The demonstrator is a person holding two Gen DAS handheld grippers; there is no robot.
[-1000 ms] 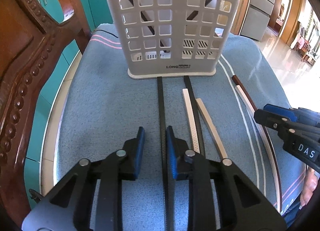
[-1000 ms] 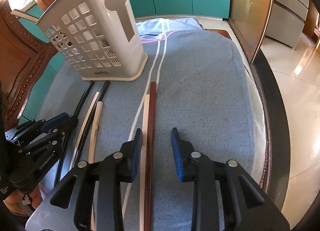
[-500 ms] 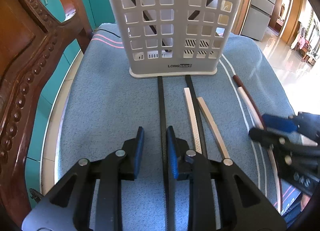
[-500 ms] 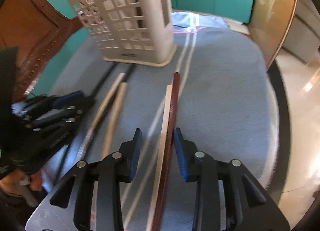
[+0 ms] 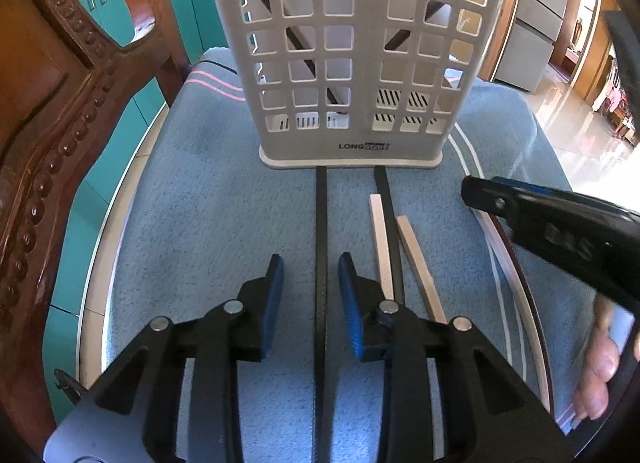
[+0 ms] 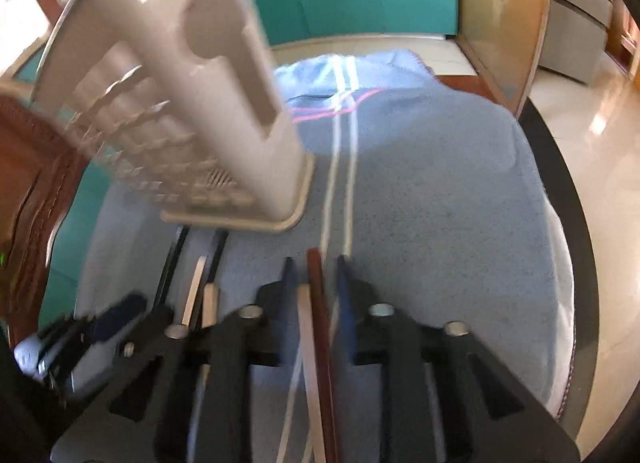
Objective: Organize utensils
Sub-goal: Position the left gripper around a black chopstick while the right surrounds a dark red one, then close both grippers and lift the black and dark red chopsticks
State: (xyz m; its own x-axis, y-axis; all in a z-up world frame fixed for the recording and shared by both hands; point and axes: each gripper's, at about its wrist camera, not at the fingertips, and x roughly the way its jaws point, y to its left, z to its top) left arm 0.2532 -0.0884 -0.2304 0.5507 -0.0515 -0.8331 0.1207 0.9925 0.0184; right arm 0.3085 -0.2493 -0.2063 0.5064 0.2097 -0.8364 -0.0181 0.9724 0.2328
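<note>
A blue terry towel (image 5: 192, 223) with a nubby pile and thin white and pink stripes covers the worktop, and on it stands a pale grey plastic utensil holder (image 5: 352, 63), a tall box whose front is a grid of square holes, with a slotted floor and a flared base; dark sticks lean at a slant inside it. In front of the holder lie long flat sticks, all with their long axes running from the near edge toward the holder's base: a black stick (image 5: 321, 231) with a woven-looking surface, a second black one (image 5: 385, 191), and two pale wooden ones (image 5: 380, 239) just beside it. The left gripper (image 5: 310, 283) hovers low over the first black stick, its blue ribbed fingers (image 5: 274, 291) spreading apart on either side without touching it. Further right, the right gripper (image 6: 314, 283) is closing its fingers around a glossy reddish-brown stick (image 6: 316, 279) and a pale stick (image 6: 306, 315) lying alongside; motion blur hides whether the pads press them. A carved wooden chair (image 5: 48, 135) stands at the left.
</note>
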